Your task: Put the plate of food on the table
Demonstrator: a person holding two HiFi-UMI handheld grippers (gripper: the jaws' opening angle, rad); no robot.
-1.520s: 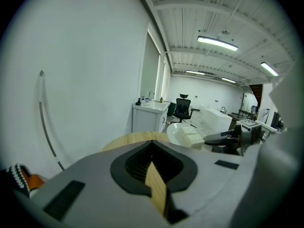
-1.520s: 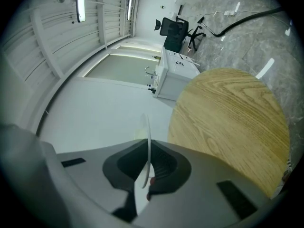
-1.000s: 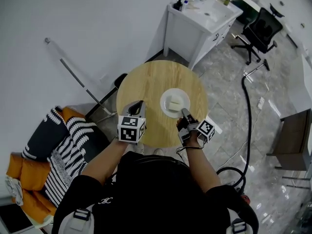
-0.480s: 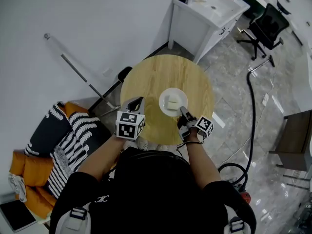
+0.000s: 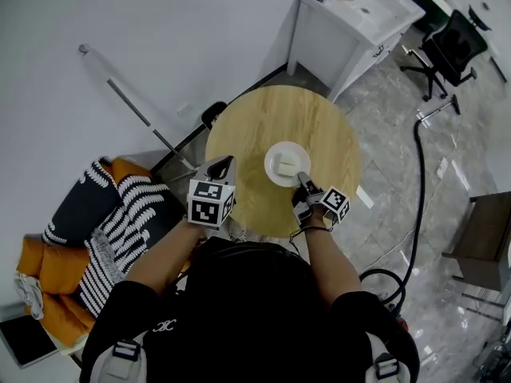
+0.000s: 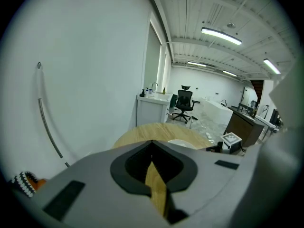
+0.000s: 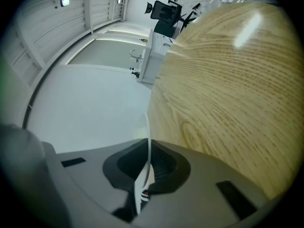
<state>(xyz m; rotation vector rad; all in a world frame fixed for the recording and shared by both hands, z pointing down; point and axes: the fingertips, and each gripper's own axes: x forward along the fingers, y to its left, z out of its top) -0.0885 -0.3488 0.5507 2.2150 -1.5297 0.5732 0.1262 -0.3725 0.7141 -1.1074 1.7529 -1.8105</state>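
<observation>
A white plate (image 5: 287, 163) with a pale block of food (image 5: 286, 164) is over the middle-right part of the round wooden table (image 5: 247, 130). My right gripper (image 5: 303, 179) is shut on the plate's near rim. In the right gripper view the rim shows edge-on (image 7: 148, 129) between the jaws of that gripper (image 7: 146, 148), with the table top (image 7: 228, 89) close beside it. I cannot tell whether the plate touches the wood. My left gripper (image 5: 226, 167) hovers at the table's near-left edge, shut and empty; in its own view its jaws (image 6: 153, 148) point at the table (image 6: 156, 129) and plate (image 6: 180, 142).
A white sink cabinet (image 5: 351, 22) stands beyond the table, a black office chair (image 5: 455, 50) at the far right. A black hose (image 5: 415, 198) runs over the grey floor on the right. Striped cushions (image 5: 112, 230) lie at the left, a metal bar (image 5: 132, 110) on the wall.
The plate, held in my right gripper, has shifted slightly toward the table's middle. The left gripper has stayed at the near-left edge. The head view has drifted.
</observation>
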